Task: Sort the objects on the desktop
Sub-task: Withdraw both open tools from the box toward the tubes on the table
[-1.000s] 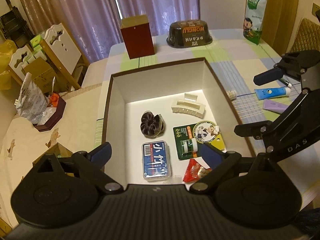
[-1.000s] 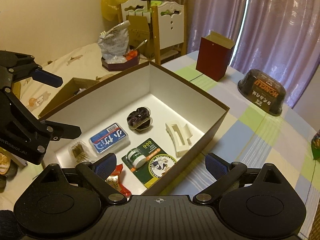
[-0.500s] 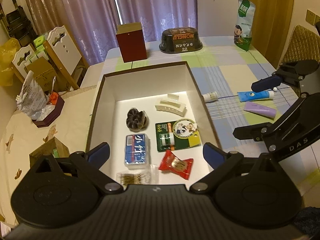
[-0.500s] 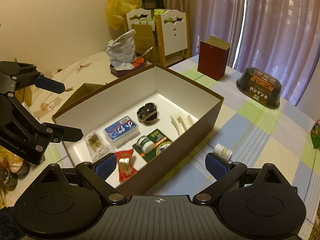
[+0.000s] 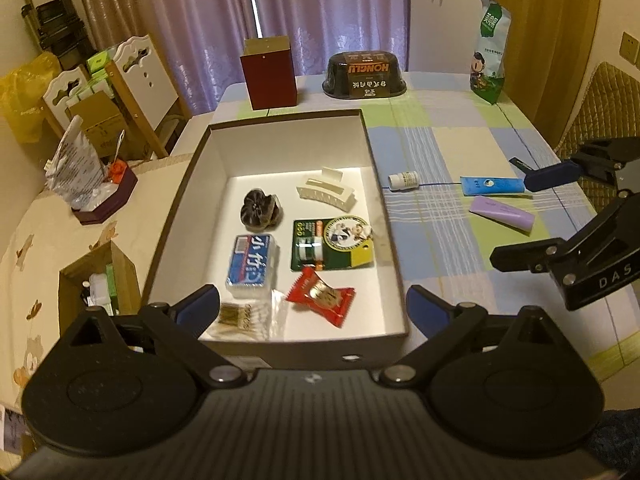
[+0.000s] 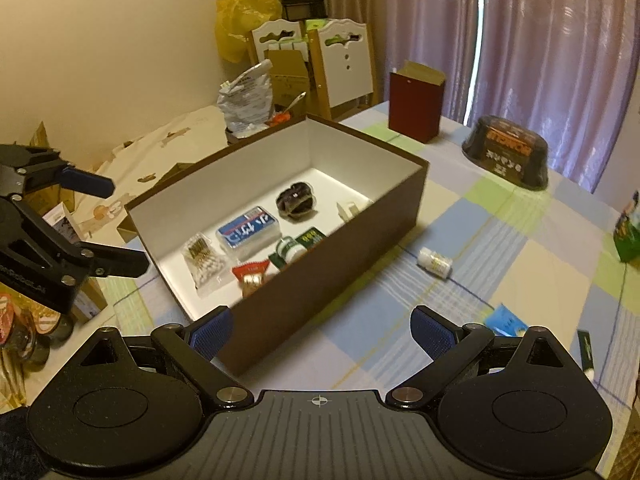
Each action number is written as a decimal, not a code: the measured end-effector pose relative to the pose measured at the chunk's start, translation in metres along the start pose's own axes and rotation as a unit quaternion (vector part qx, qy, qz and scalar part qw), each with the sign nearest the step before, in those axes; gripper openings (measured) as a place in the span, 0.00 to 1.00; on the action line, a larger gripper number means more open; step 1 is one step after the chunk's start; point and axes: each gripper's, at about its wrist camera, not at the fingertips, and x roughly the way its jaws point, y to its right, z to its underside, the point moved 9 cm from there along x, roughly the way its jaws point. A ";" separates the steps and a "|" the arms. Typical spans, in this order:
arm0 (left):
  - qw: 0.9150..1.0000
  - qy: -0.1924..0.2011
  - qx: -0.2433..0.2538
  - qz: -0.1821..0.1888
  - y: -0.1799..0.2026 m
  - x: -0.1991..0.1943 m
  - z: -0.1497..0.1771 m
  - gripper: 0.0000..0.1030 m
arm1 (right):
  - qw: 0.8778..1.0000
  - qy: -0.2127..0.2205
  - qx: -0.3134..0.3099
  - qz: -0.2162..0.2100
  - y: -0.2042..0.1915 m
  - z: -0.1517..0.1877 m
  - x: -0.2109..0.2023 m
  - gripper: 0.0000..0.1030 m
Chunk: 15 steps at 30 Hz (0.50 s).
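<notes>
The brown box [image 5: 384, 220] is sitting on the checked tabletop [image 5: 452, 148], holding a hair claw [image 5: 326, 194], a dark scrunchie [image 5: 259, 213], a blue case [image 5: 251, 263], a green card [image 5: 332, 245], a red sachet [image 5: 320, 295] and a bag of pins [image 5: 248, 316]. Just beside its right wall a small white bottle [image 5: 403, 180] is lying, with a blue tube [image 5: 492, 186] and a purple tube [image 5: 501, 218] farther right. The left gripper [image 5: 312, 312] is hovering over the box's near end, jaws apart and empty; the right gripper [image 6: 320, 330] is hanging beside the box, likewise spread and empty.
</notes>
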 end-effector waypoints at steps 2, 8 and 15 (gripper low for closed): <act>1.000 -0.001 -0.003 0.007 0.009 -0.002 0.004 0.95 | 1.000 -0.001 0.013 0.001 0.007 0.010 -0.007 0.95; 0.999 -0.004 -0.002 0.036 0.047 -0.001 0.010 0.95 | 0.998 -0.013 0.056 0.021 0.041 0.043 -0.023 0.95; 0.997 -0.004 0.025 0.074 0.097 0.011 0.001 0.95 | 0.991 -0.031 0.120 0.057 0.094 0.085 -0.041 0.95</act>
